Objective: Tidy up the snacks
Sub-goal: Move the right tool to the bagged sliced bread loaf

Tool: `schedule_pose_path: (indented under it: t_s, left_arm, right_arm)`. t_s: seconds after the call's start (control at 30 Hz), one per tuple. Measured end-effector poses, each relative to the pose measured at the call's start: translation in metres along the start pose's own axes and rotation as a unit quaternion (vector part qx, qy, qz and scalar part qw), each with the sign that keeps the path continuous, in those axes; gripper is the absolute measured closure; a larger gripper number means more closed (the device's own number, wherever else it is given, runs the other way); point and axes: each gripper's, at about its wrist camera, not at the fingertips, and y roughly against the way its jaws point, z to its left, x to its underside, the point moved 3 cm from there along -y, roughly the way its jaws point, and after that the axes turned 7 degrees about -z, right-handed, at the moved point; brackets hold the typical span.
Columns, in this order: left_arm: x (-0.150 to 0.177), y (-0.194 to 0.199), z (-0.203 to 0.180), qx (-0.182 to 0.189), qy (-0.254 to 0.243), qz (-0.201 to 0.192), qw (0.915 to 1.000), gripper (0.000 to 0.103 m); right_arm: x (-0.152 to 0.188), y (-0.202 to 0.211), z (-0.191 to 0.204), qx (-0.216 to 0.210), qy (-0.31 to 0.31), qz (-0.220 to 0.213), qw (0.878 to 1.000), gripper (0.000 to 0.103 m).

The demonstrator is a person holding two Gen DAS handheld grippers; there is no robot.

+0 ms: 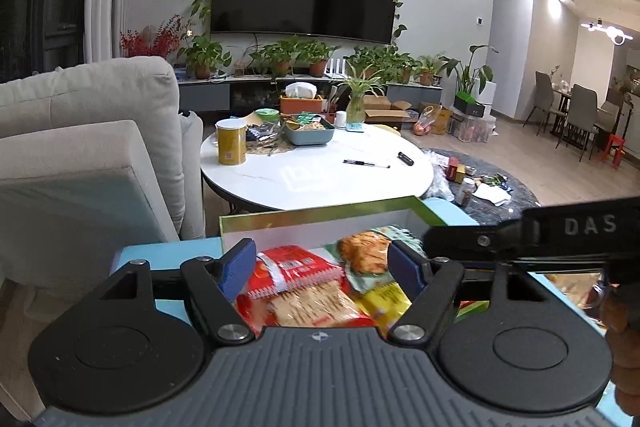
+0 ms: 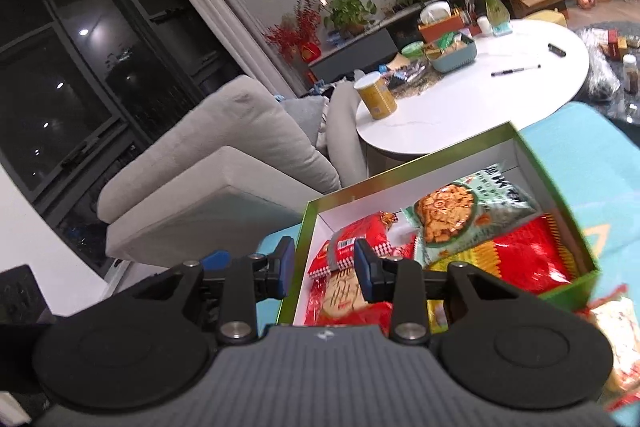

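Blue cloth is spread under a green-rimmed box with white inner walls, and the box is seen just ahead of both tools. Its long axis runs away from the right wrist camera, up and to the right in that view, toward the round white table.

Inside, the snacks are laid flat and overlapping: a red cracker pack nearest, a yellow pack beside it, a green bag printed with a bowl of crackers toward the far end, and a large red bag along the right wall.

The left tool is held half open above the snacks, with nothing gripped. The right tool is held at its narrowest; its pads are seen either side of the box's left wall, and whether that wall is touched cannot be told.

Farther off, a yellow can and a pen are seen on the table.
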Motion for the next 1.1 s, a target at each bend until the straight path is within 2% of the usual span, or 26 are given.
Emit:
schedule_pose_path:
  t_s: [0.13, 0.23, 0.47, 0.63, 0.77, 0.93, 1.1]
  left_arm:
    - [0.009, 0.017, -0.022, 0.007, 0.001, 0.010, 0.9999, 0.032]
    - [0.021, 0.025, -0.039, 0.020, 0.002, 0.021, 0.9996, 0.032]
    - [0.046, 0.038, -0.081, 0.055, 0.003, 0.036, 0.9978, 0.032]
    - [0.062, 0.034, -0.109, 0.075, 0.001, 0.051, 0.9959, 0.032]
    - [0.076, 0.024, -0.131, 0.099, -0.002, 0.072, 0.9924, 0.032]
    - [0.096, 0.006, -0.161, 0.132, -0.009, 0.101, 0.9861, 0.034]
    - [0.110, -0.014, -0.190, 0.167, -0.011, 0.124, 0.9782, 0.036]
  right_arm:
    - [0.003, 0.037, -0.015, 0.008, 0.002, -0.003, 1.000, 0.071]
    - [0.007, 0.061, -0.034, 0.032, 0.013, -0.008, 0.999, 0.071]
    - [0.015, 0.101, -0.102, 0.122, -0.004, -0.017, 0.992, 0.071]
    - [0.028, 0.110, -0.151, 0.179, -0.035, -0.013, 0.983, 0.071]
    - [0.038, 0.106, -0.179, 0.200, -0.057, -0.006, 0.978, 0.071]
    - [0.046, 0.108, -0.200, 0.204, -0.078, -0.009, 0.976, 0.071]
    - [0.057, 0.120, -0.216, 0.217, -0.075, -0.015, 0.973, 0.071]
